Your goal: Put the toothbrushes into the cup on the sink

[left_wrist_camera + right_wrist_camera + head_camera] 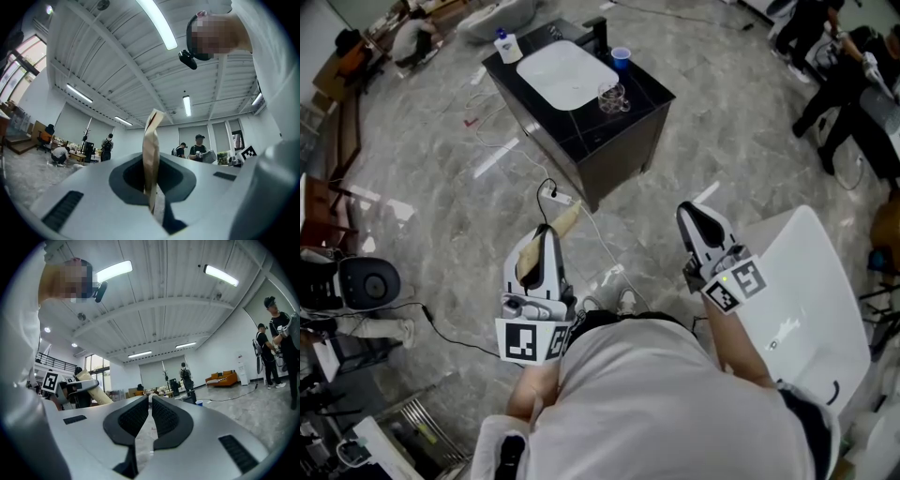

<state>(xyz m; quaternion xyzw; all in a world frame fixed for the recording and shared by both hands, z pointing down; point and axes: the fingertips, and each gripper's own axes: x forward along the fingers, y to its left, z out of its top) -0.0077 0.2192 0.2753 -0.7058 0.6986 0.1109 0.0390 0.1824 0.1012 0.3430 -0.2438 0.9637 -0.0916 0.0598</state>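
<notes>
Standing well apart from the black sink cabinet (581,141), a person holds what seems a tan paper-wrapped toothbrush (152,154) pinched upright in the left gripper (152,187), likely to carry it over. The right gripper (150,416) is pressed together, empty. A glass cup (612,97) and a blue cup (621,56) stand beside the basin (562,73). Open floor lies between, with a cable (600,244) crossing it and a white tub (806,300) close on the right.
</notes>
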